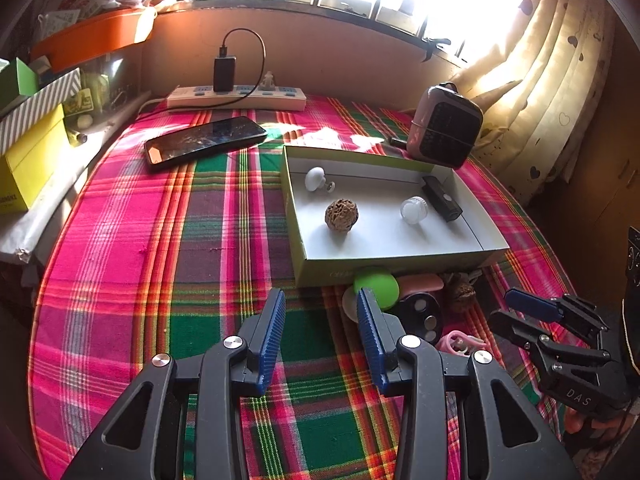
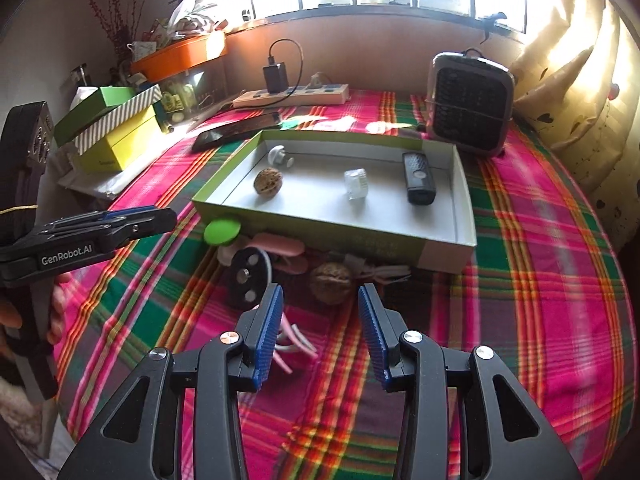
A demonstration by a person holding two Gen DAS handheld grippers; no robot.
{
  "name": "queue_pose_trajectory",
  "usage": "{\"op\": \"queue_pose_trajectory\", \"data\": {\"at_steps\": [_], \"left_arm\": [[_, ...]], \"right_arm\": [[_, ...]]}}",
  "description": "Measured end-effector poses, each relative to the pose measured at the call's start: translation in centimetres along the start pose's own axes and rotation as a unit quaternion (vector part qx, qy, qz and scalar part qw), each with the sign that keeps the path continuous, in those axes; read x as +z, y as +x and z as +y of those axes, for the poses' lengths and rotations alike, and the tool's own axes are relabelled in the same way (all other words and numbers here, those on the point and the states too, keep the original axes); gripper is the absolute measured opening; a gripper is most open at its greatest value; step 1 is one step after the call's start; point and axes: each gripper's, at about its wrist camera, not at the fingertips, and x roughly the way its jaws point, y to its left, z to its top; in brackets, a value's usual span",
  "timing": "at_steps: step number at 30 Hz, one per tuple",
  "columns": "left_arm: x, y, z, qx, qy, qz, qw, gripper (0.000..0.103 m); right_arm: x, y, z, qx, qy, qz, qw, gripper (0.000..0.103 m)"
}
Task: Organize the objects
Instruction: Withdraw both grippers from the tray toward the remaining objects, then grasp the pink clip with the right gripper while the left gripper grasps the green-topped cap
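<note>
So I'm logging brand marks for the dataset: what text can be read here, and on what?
"GenRobot.AI": side of the left tool.
"DAS": body of the right tool.
Print on the yellow box and the tray's front wall: too blurred to read.

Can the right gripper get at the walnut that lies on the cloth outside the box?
Probably yes. The right gripper is open and empty, and the walnut lies just ahead of its fingertips on bare cloth. The pale clips beside it and the box wall behind leave little room.

The worktop (image 1: 200, 240) is covered in pink, green and orange plaid; a green ball (image 1: 378, 286) is seen at the white-lined box's (image 1: 400, 256) six o'clock.
</note>
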Motion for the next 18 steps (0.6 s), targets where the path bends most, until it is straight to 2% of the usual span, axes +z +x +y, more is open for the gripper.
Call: {"op": "queue_pose_trajectory", "data": {"at_steps": [7,18], "left_arm": [[-0.8,-0.7,0.5,-0.013,0.004,0.003,0.9999,0.036],[-1.5,-0.1,0.6,-0.036,0.011,0.016,0.9992,0.036]], "right_arm": [[-0.7,0.8,1.8,0.014,-0.022,0.006,1.0,0.047],[-1.5,2.3,2.1,-0.002,-0.028,0.032,0.999,0.047]]}}
